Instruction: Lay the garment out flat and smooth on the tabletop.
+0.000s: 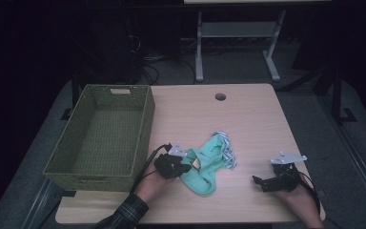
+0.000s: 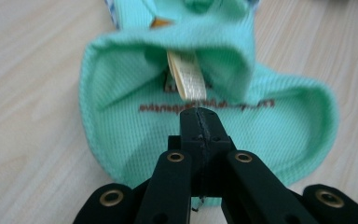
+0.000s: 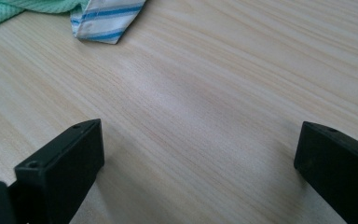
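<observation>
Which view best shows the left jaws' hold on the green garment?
The left gripper view: the left gripper has its jaws shut on the green garment near its label. The high view shows it small at the garment's edge; the right gripper view catches just a corner.

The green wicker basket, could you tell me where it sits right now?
In the high view, the green wicker basket stands on the table's left side, just left of the left gripper and the mint-green garment.

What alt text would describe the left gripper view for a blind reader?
The left gripper, jaws shut, pinches the near edge of a mint-green garment lying on a light wooden table. A beige label shows inside the garment's opening.
</observation>
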`<action>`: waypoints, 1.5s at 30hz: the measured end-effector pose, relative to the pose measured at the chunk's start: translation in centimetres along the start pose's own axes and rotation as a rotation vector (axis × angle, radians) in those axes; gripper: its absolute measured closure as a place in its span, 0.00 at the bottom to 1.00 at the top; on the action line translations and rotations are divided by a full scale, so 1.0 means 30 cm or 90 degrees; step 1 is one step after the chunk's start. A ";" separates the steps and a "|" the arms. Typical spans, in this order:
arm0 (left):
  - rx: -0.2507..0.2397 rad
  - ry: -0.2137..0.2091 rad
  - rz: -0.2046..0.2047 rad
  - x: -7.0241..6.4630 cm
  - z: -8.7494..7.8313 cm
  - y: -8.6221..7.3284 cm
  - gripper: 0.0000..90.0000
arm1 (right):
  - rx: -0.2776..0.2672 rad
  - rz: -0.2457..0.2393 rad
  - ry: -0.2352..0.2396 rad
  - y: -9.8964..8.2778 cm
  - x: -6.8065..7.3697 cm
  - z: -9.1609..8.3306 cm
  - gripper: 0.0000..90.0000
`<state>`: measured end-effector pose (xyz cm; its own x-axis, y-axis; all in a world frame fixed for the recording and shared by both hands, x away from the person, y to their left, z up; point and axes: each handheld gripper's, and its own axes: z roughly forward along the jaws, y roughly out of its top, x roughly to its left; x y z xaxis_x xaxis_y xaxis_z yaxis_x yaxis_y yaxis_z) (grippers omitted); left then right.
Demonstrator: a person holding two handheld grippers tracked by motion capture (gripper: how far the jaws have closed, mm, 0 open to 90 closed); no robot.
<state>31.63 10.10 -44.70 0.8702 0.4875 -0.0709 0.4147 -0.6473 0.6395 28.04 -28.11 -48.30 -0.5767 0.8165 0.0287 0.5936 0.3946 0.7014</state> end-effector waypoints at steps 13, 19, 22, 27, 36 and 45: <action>0.030 0.009 0.001 0.001 0.035 -0.012 1.00 | -0.030 0.015 0.043 0.081 0.042 -0.020 0.27; 0.032 0.004 -0.005 0.006 0.035 -0.010 1.00 | -0.033 0.004 0.068 0.130 0.066 0.005 0.41; 0.034 0.003 -0.006 0.006 0.035 -0.010 1.00 | -0.033 -0.001 0.083 0.154 0.080 0.023 0.47; 0.036 0.001 -0.007 0.007 0.034 -0.009 1.00 | -0.023 -0.016 0.086 0.186 0.101 0.059 0.49; 0.035 -0.003 -0.010 0.010 0.034 -0.010 1.00 | -0.004 -0.015 0.093 0.218 0.121 0.137 0.49; 0.038 -0.005 -0.013 0.012 0.034 -0.008 1.00 | 0.004 -0.031 0.083 0.214 0.133 0.161 0.74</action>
<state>32.13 9.83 -45.66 0.8632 0.4969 -0.0891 0.4475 -0.6716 0.5905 32.27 -20.28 -47.13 -0.6730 0.7344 0.0874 0.5661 0.4354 0.6999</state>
